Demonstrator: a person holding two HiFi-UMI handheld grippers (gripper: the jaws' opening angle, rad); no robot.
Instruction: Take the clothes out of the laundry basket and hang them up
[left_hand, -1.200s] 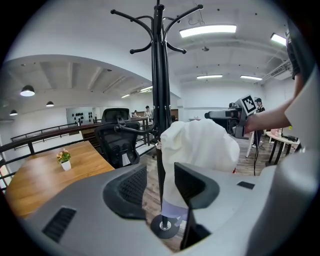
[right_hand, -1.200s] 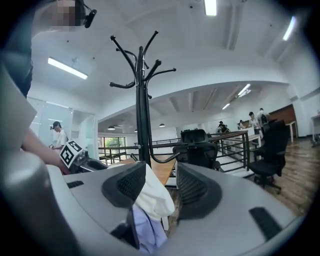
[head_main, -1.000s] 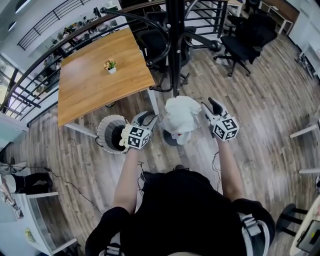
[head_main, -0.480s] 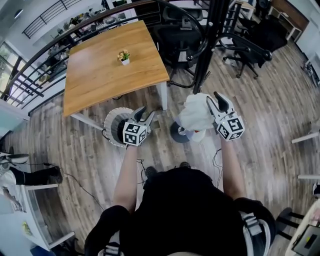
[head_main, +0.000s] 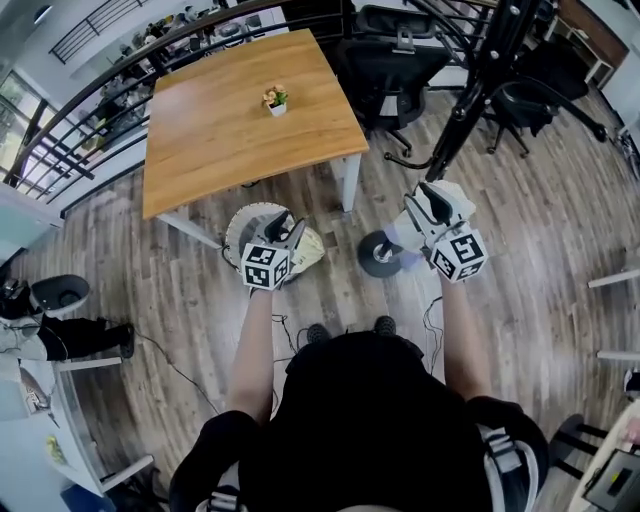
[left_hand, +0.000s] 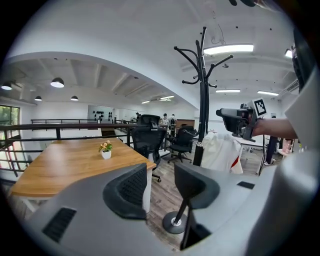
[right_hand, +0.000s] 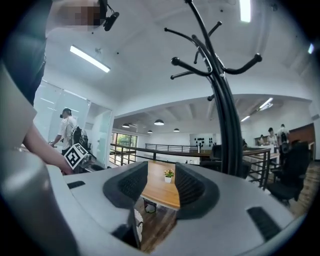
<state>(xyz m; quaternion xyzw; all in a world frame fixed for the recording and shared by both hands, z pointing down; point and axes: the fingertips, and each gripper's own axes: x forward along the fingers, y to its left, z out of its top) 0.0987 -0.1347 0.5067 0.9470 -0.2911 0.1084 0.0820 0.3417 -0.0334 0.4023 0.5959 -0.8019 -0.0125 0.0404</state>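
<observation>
Standing on the wooden floor (head_main: 560, 200), the person holds one gripper in each hand, and both grippers point away from the body. The left gripper (head_main: 284, 230) is released: in its own view the two jaws stand apart and only the room shows between them. In the head view this gripper is over the white laundry basket (head_main: 238, 225), which stands on the floor just beside the near edge of the wooden table (head_main: 220, 140).

The right gripper (head_main: 435, 203) is released too. Its own view shows the jaws apart, and in the gap between the pads appear the table and a small potted plant (head_main: 275, 99) that stands on it.

The white garment (left_hand: 222, 152) has a red part at its lower edge. In the left gripper view it hangs just under the right gripper and just beside the pole of the black coat rack (head_main: 462, 115). In the head view it shows as a white bunch at the left side of the right gripper. What carries the garment cannot be told from any view.

The round base of the coat rack rests on the floor between the two grippers, nearer to the right one. Black office chairs (head_main: 395, 50) stand at the far side, behind the table and the rack.
</observation>
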